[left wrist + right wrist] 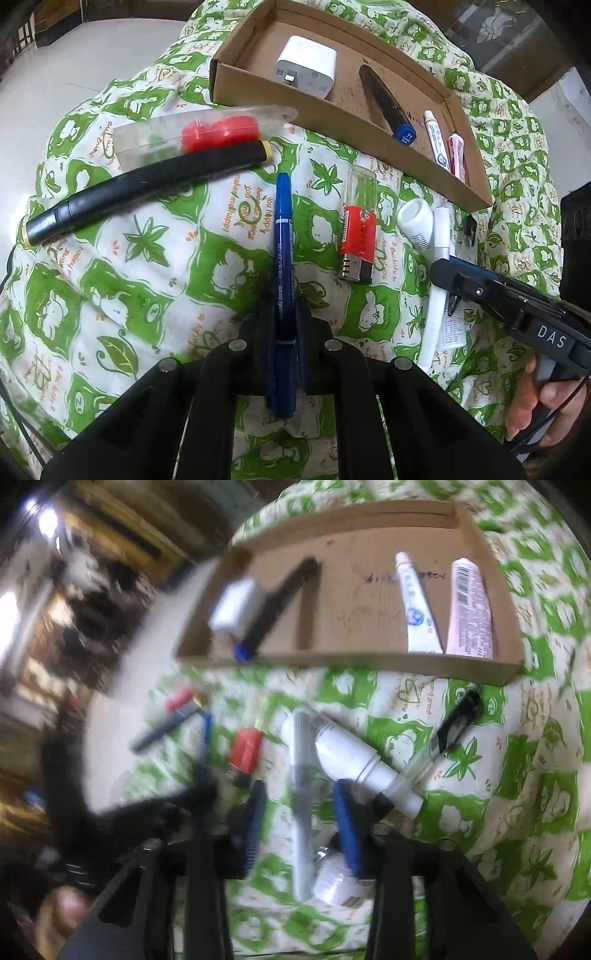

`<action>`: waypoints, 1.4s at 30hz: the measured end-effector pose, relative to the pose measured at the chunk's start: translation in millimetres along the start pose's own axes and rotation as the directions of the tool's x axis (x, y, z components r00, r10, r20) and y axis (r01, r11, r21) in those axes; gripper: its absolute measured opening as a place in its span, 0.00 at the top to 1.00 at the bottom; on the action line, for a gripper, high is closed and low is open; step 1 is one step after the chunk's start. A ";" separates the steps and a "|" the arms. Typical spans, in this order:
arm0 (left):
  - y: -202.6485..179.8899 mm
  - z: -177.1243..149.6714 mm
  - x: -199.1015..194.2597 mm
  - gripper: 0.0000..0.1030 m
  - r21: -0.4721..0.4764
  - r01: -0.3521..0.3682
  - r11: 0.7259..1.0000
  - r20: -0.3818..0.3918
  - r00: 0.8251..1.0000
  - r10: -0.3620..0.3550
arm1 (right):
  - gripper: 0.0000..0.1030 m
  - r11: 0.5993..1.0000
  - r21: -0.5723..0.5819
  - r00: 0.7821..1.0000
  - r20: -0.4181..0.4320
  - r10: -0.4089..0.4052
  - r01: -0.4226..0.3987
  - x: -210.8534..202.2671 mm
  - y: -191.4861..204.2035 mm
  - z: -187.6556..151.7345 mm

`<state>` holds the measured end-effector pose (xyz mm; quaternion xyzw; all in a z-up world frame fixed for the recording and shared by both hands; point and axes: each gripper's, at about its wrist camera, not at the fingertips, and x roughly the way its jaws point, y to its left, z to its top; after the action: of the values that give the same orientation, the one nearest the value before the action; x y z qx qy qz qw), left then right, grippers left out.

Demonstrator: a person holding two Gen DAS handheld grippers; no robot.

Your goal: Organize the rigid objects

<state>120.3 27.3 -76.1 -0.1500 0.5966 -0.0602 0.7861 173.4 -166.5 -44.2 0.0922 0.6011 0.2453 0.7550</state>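
Left wrist: left tongs (283, 332) clamp blue pen (283, 236) on green-patterned cloth (122, 266).

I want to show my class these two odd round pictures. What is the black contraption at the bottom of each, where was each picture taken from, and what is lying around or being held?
There is no robot here. A person holds a hand tool with two fingers in each hand, and a wide-angle camera on each tool looks forward along its fingers, which bends the picture round.

The left tool's view shows the left gripper shut on a blue pen. The right tool appears there at the edge, held in a hand.

The blurred right tool's view shows the right gripper open, its fingers either side of a white pen.

Everything lies on a green-patterned cloth: a black marker, a red lighter and a white tube. The cardboard tray holds a white charger, another marker and two small tubes.
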 end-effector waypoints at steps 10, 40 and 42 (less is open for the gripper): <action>-0.8 -0.3 -0.1 0.93 0.004 -0.005 1.000 0.002 1.000 0.005 | 0.89 0.999 -0.034 1.000 -0.012 -0.021 0.021 6.2 3.2 -1.9; -17.8 -1.7 4.9 0.93 0.075 -0.012 0.997 0.004 1.000 0.012 | 0.89 0.978 0.027 0.978 0.000 0.208 -0.208 12.6 15.6 33.7; -17.5 -1.6 4.6 0.93 0.075 -0.013 0.997 0.004 1.000 0.012 | 0.89 0.979 0.001 0.979 -0.015 0.204 -0.204 14.4 23.5 31.7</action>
<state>121.6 9.2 -75.3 -0.1169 0.5933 -0.0773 0.7927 199.8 -134.3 -38.2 0.1514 0.5943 0.3223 0.7211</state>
